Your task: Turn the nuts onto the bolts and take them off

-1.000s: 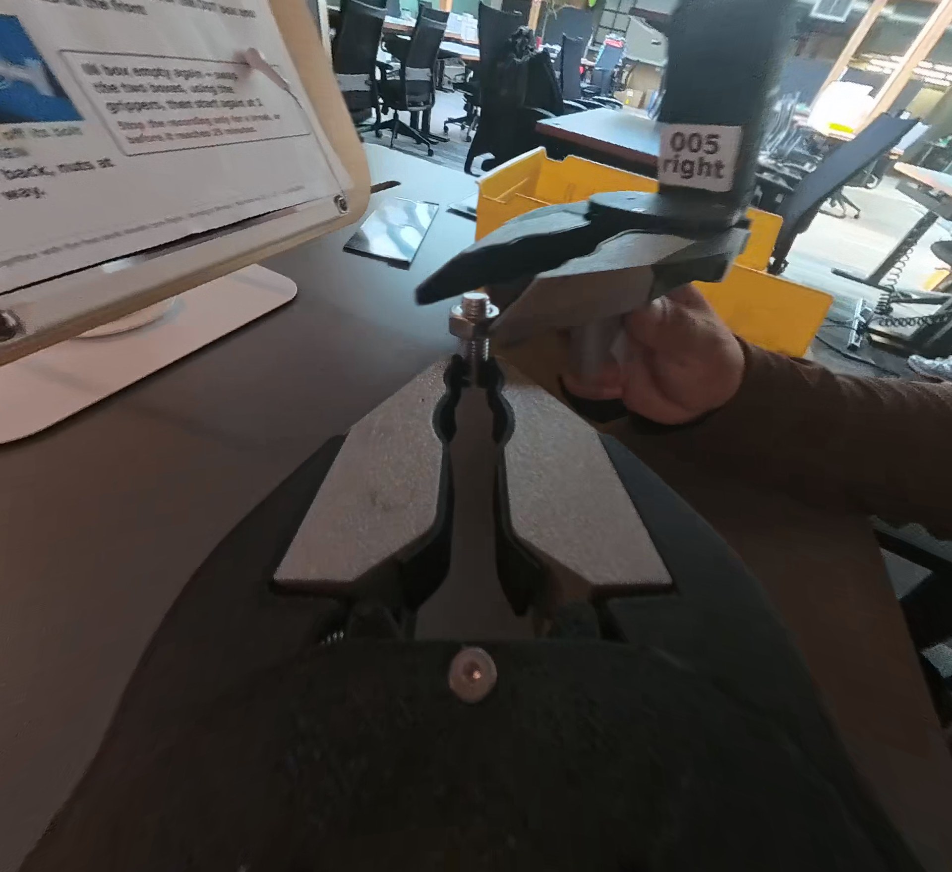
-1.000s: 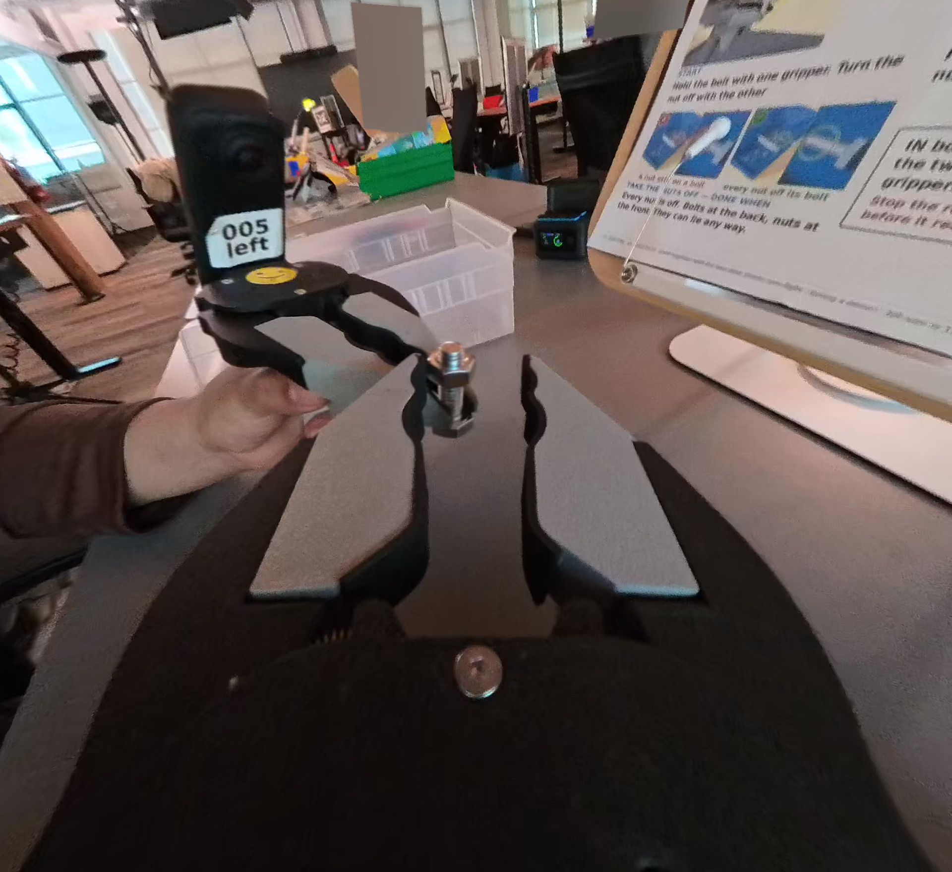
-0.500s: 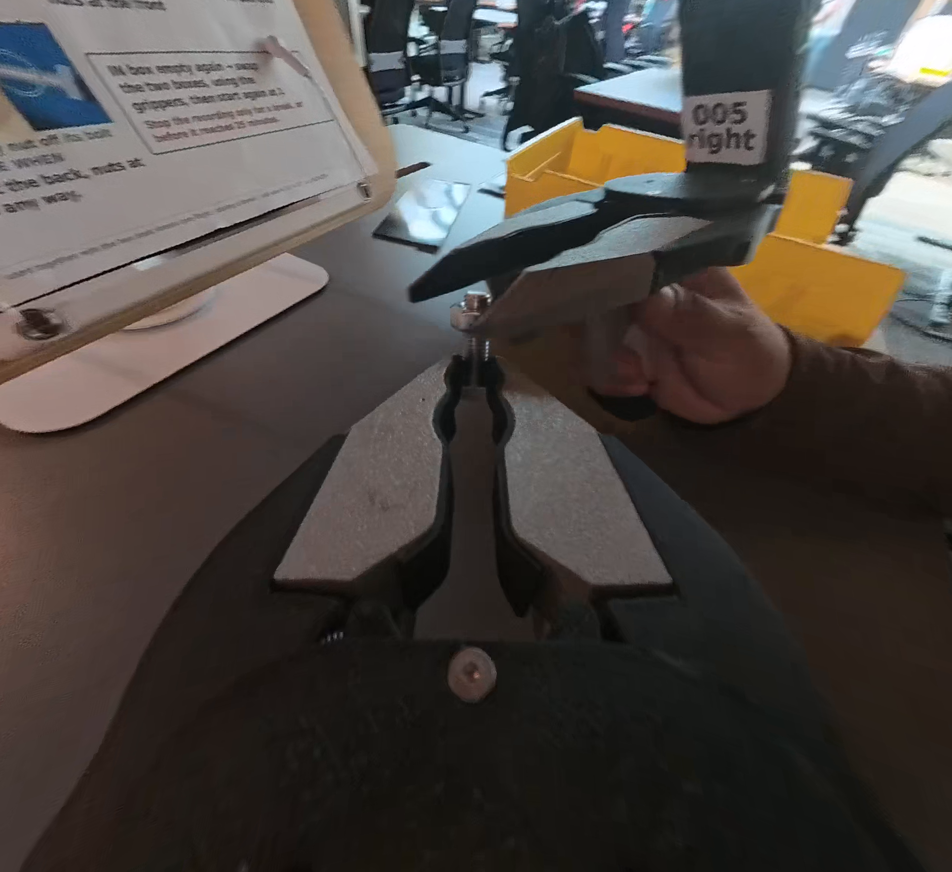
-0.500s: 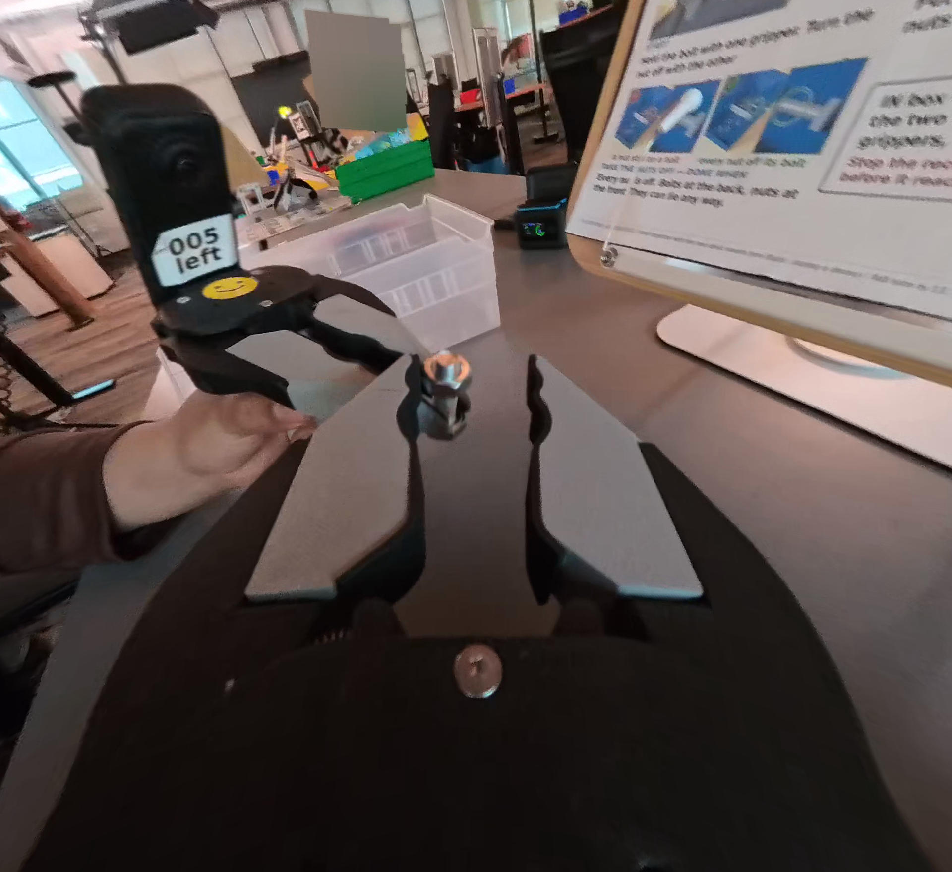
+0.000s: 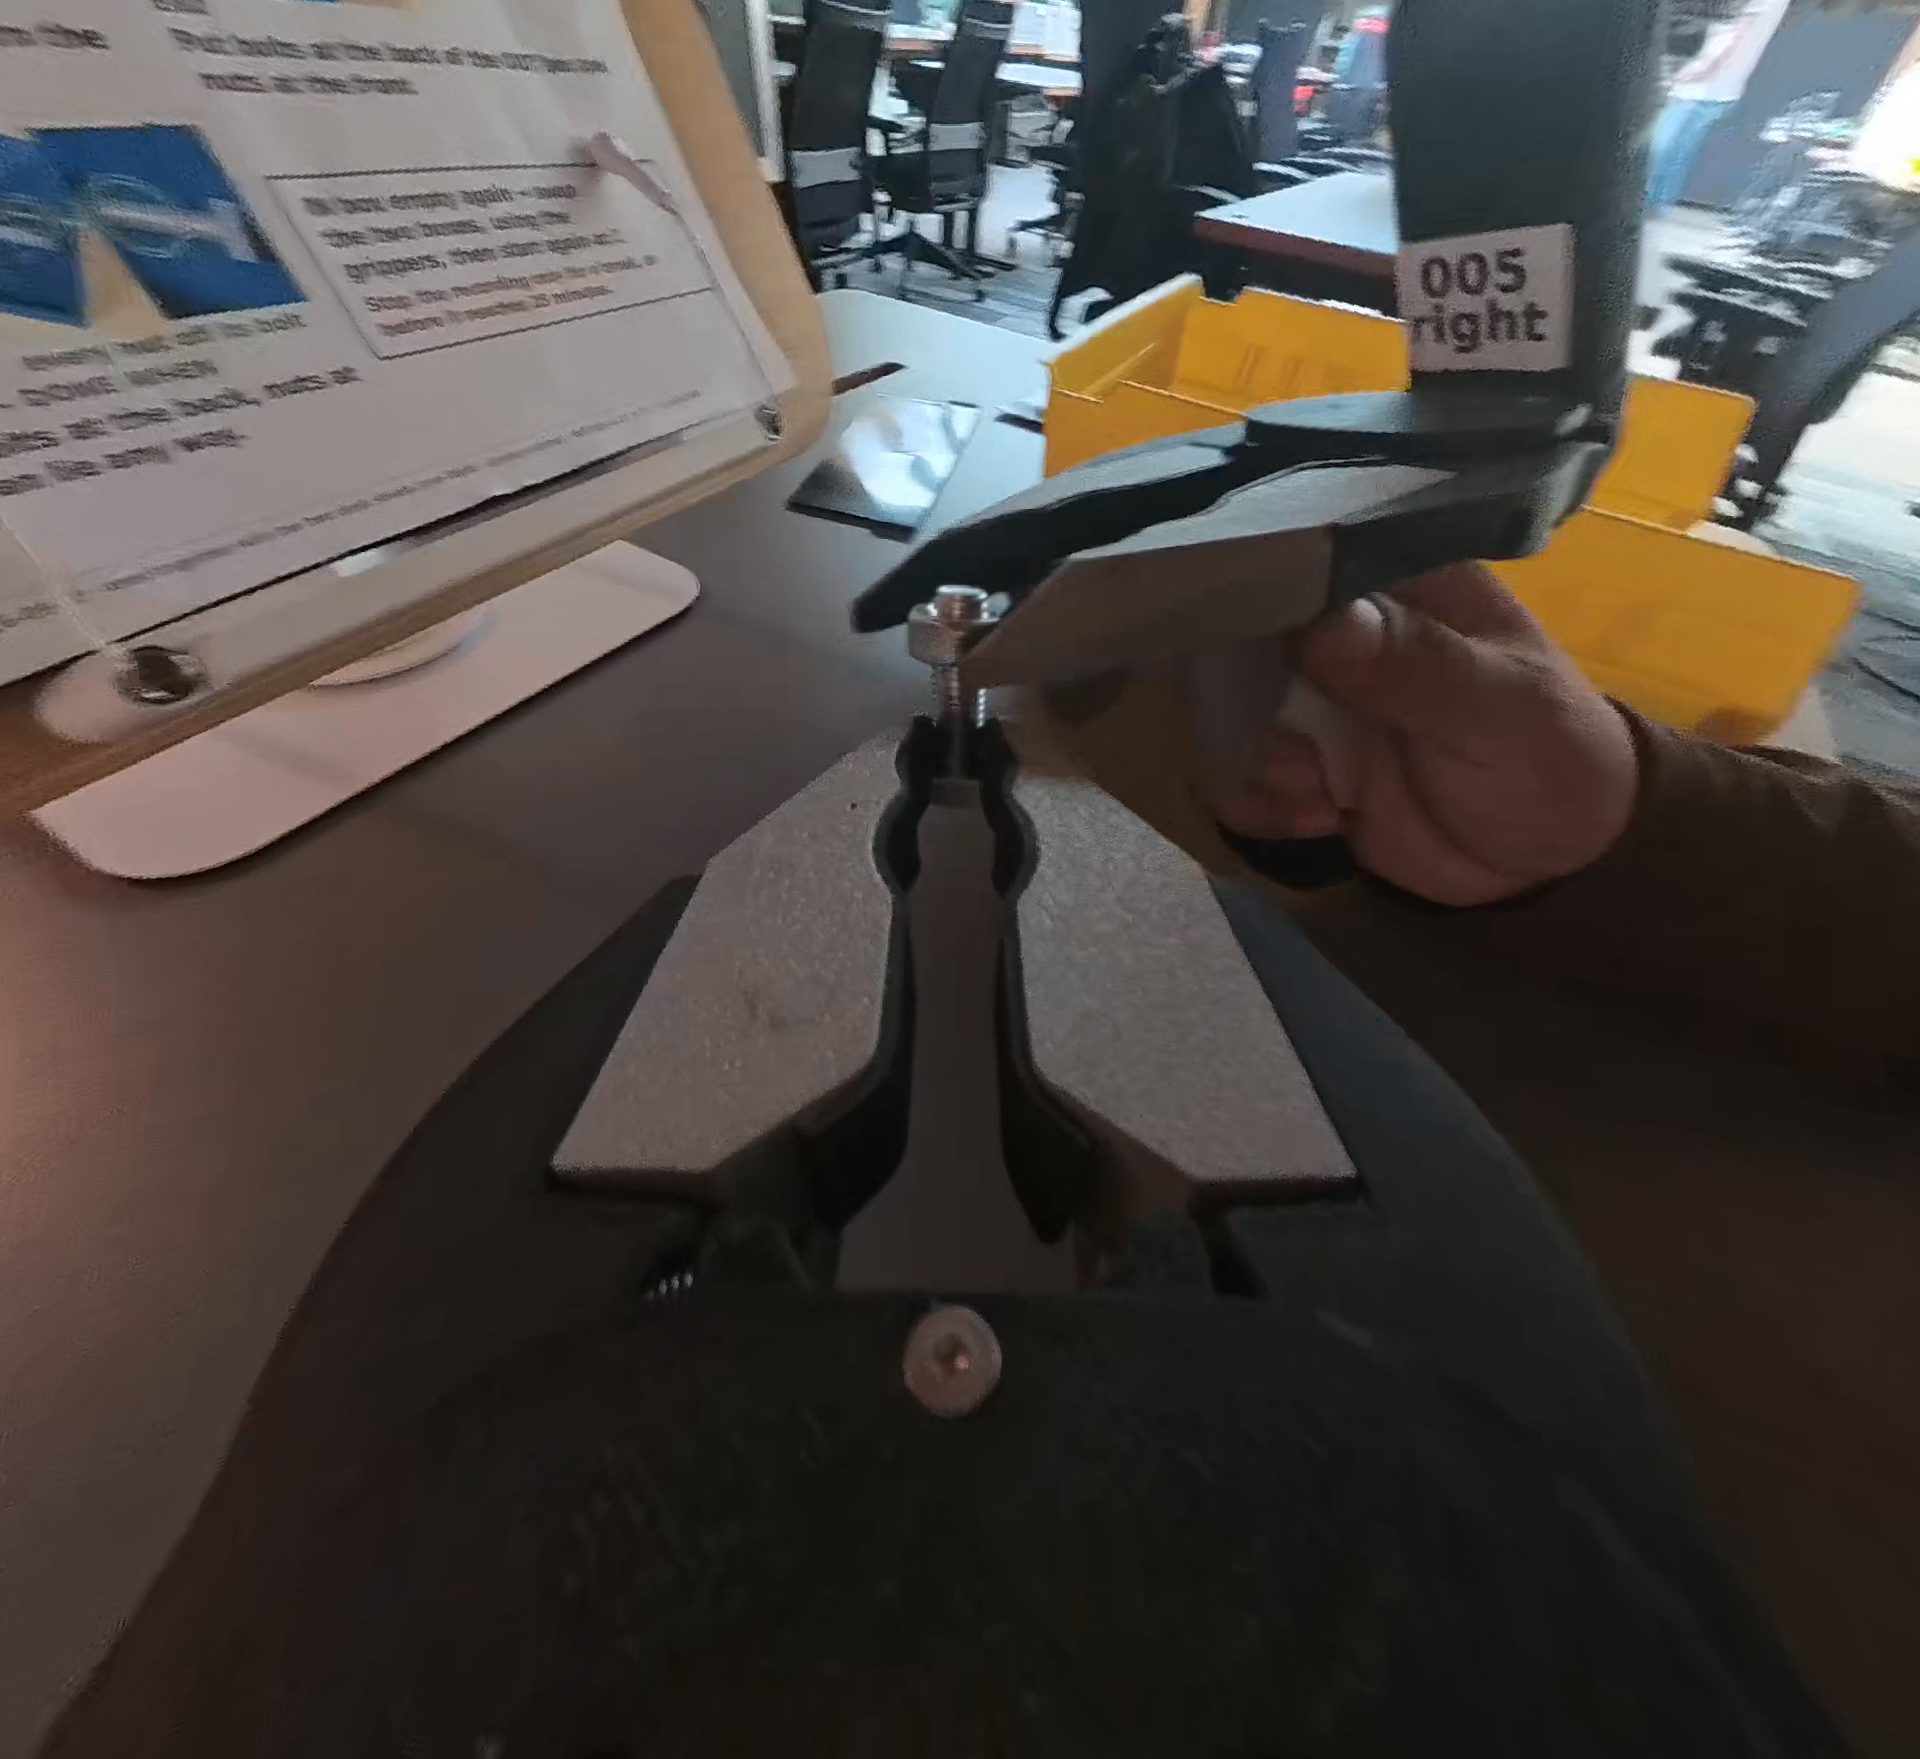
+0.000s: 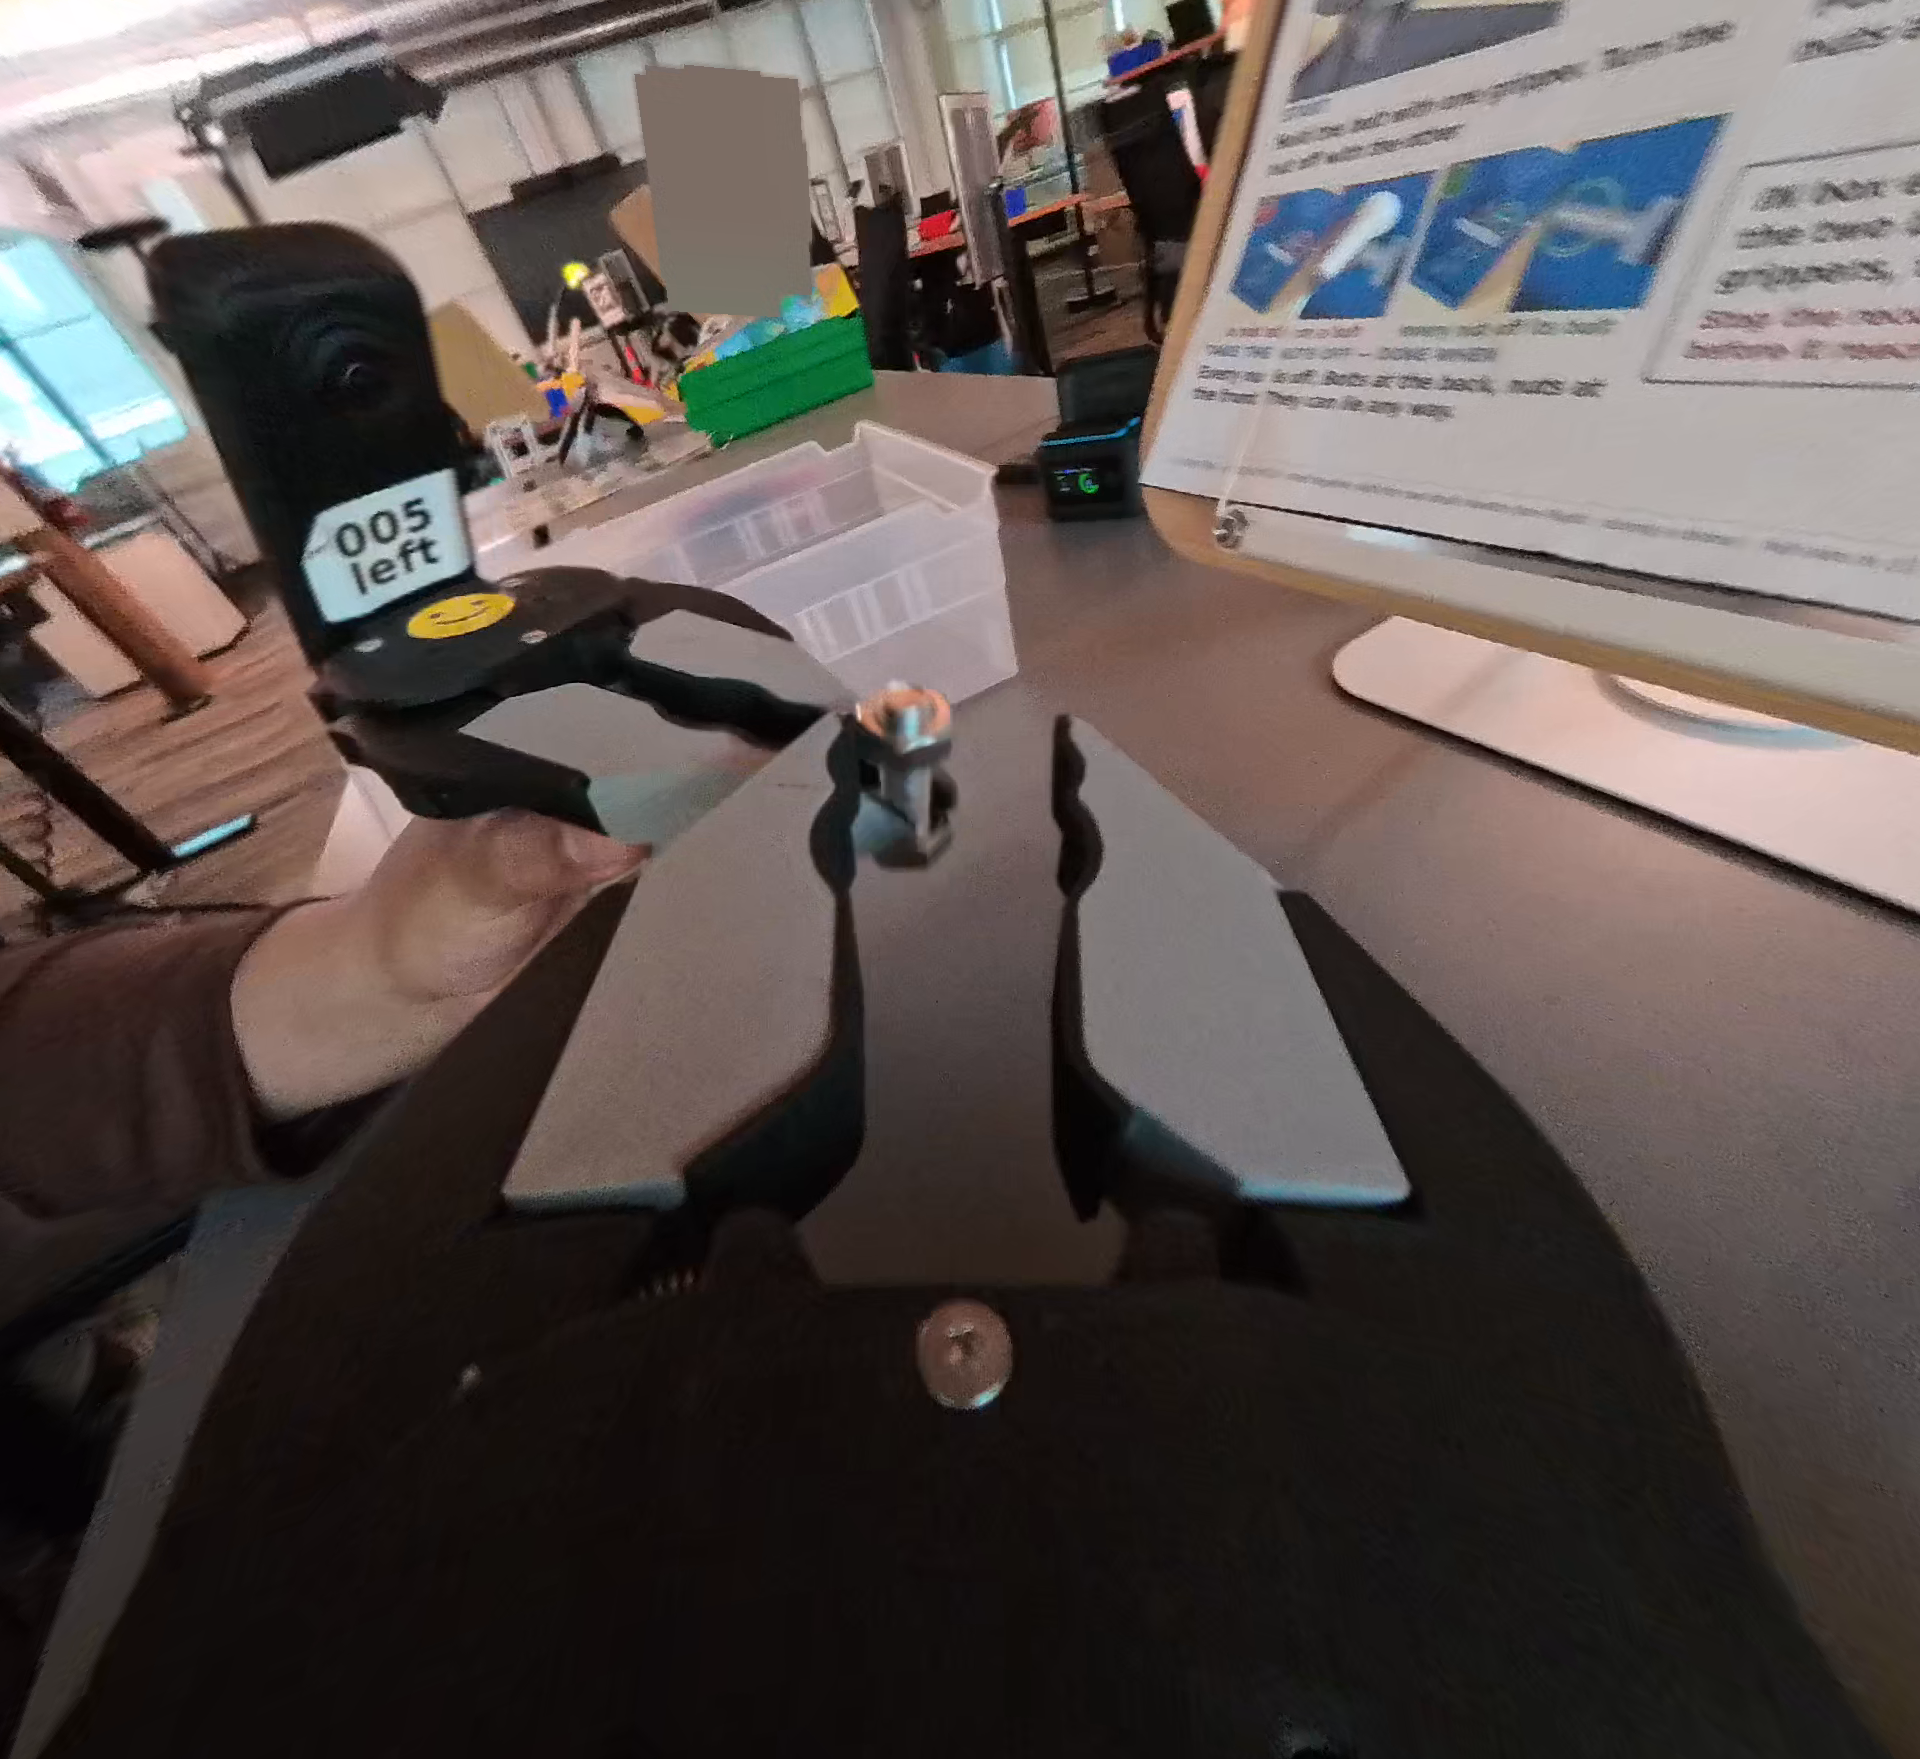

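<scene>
- Far left on the desk (image 5: pixel 312 1034), a sign (image 5: pixel 343 255) on a white stand leans over the work; its sheet is blurred.
- The left gripper (image 5: pixel 954 753) is pinched tight on the bolt (image 5: pixel 956 779), holding it upright by its lower end, above the desk.
- The nut (image 5: pixel 940 637) sits high on the bolt's thread, near the top end.
- The right gripper (image 5: pixel 951 623) comes in from the right, level with the nut. Its jaws are spread apart; in its own view one finger (image 6: pixel 727 878) lies against the nut's left side and the other stands clear to the right, so it is not clamping anything.
- A hand (image 5: pixel 1455 753) in a brown sleeve holds the right gripper's handle.
- Beyond that hand, a yellow bin (image 5: pixel 1683 587) stands on the desk's far right.
- From the right gripper's side, a clear bin (image 6: pixel 862 546) sits on the desk behind the bolt, and a small black device (image 6: pixel 1091 473) beside it.
</scene>
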Action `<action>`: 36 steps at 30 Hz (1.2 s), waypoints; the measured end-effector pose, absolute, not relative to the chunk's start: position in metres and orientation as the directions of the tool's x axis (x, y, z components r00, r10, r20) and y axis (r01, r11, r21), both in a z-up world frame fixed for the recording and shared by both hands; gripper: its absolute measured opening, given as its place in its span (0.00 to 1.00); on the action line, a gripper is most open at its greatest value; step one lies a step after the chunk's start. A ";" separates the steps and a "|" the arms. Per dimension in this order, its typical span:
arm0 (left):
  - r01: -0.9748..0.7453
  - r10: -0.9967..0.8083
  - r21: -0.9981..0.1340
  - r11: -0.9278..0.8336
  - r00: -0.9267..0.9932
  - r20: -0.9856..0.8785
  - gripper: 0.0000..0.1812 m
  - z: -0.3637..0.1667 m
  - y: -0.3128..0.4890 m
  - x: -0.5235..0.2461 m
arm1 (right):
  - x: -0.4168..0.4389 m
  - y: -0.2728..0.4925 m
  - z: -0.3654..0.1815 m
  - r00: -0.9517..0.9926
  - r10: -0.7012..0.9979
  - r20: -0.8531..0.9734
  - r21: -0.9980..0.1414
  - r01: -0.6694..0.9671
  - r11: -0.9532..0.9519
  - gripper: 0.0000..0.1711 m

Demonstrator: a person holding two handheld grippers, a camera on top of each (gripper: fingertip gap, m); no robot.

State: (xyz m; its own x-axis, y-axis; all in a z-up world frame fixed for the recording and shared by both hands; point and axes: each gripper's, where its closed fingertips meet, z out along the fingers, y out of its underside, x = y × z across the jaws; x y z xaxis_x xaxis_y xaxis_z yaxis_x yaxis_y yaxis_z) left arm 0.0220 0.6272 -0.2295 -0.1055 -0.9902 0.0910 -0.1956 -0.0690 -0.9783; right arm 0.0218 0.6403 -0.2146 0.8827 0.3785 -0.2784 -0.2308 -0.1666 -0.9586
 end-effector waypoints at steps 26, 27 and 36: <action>-0.151 -0.973 -0.975 -0.162 -0.138 0.183 0.04 -0.224 0.640 0.017 | 0.042 0.631 -0.204 0.914 0.330 -0.234 -0.972 -0.215 -0.094 0.18; -0.161 -0.971 -0.974 -0.159 -0.151 0.183 0.04 -0.226 0.635 0.019 | 0.032 0.631 -0.202 0.896 0.377 -0.235 -0.972 -0.216 -0.094 0.19; -0.183 -0.980 -0.976 -0.114 -0.138 0.141 0.04 -0.231 0.632 0.022 | 0.037 0.635 -0.212 0.949 0.279 -0.145 -0.985 -0.112 -0.132 0.13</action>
State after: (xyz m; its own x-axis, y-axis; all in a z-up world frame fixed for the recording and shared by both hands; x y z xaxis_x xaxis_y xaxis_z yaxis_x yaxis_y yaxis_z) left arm 0.0223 0.6319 -0.2309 -0.1376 -0.9805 0.1406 -0.1831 -0.1143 -0.9764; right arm 0.0366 0.6354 -0.2120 0.9493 0.2790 -0.1448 -0.1115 -0.1319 -0.9850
